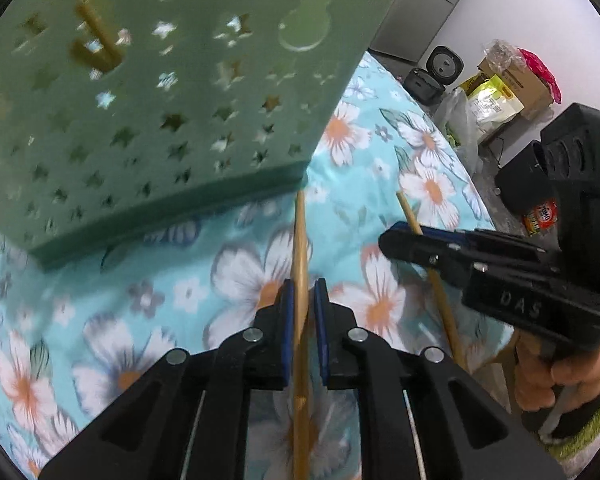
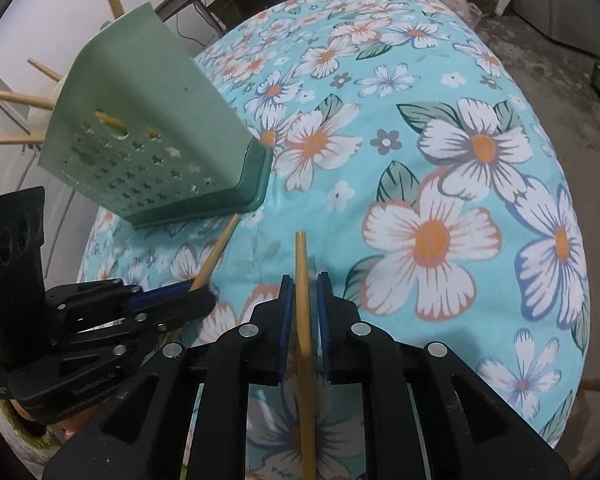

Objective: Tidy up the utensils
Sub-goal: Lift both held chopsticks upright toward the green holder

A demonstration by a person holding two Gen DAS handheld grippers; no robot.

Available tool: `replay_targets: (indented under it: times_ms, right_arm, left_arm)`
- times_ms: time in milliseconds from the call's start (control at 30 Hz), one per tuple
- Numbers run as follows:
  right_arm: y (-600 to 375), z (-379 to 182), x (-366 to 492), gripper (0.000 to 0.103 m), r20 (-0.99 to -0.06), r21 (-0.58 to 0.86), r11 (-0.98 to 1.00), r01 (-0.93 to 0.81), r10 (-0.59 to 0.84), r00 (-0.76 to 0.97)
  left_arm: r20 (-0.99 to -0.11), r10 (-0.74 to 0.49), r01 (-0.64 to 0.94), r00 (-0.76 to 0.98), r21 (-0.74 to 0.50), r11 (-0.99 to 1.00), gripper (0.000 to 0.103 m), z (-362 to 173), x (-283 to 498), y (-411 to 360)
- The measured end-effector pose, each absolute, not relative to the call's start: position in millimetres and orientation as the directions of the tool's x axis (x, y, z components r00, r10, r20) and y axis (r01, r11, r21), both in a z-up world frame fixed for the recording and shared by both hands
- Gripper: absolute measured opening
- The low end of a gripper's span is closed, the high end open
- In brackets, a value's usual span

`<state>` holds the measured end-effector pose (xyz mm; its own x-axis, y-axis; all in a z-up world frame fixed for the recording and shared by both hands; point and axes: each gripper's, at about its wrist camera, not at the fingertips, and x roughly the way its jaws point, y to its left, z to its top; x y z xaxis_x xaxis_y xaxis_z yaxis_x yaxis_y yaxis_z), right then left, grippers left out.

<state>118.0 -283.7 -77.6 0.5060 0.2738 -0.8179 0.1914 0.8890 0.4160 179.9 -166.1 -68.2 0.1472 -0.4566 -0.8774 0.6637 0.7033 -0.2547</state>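
Note:
A pale green utensil holder (image 1: pixel 140 100) with star-shaped holes stands on the floral tablecloth (image 1: pixel 380 152). In the right wrist view the holder (image 2: pixel 152 132) has several wooden sticks (image 2: pixel 12 98) poking out of its top. My left gripper (image 1: pixel 303 284) is shut on a wooden chopstick (image 1: pixel 300 240) whose tip lies close to the holder's base. From the right wrist view, the left gripper (image 2: pixel 208 292) and its chopstick (image 2: pixel 218 248) are at lower left. My right gripper (image 2: pixel 303 276) is shut on a second chopstick (image 2: pixel 301 256). That gripper (image 1: pixel 384 240) and chopstick (image 1: pixel 444 308) are also in the left wrist view.
The round table drops off to a concrete floor (image 2: pixel 580 120) on the right. On the floor beyond it are a cardboard box (image 1: pixel 512 80), bags and a black appliance (image 1: pixel 444 62). A hand (image 1: pixel 560 380) in a green cuff grips the right gripper's handle.

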Motion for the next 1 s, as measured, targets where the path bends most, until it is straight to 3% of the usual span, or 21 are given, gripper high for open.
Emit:
replay_targets:
  times_ms: [200,1000]
  right_arm:
    - [-292.6,-78.6,118.2,0.005,-0.812,0.432,0.877,0.211,0.276,0.514]
    - [-300.7,-25.5,102.3,0.004,-0.736,0.482,0.862,0.159,0.300,0.606]
  left_arm:
    - [-0.868,-0.460,0.649,0.187,-0.242,0.721,0.009,-69.6,181.6,-173.3]
    - [-0.832,-0.436,0.678,0.343,-0.101,0.728,0.006,-23.2,152.6,-157.2]
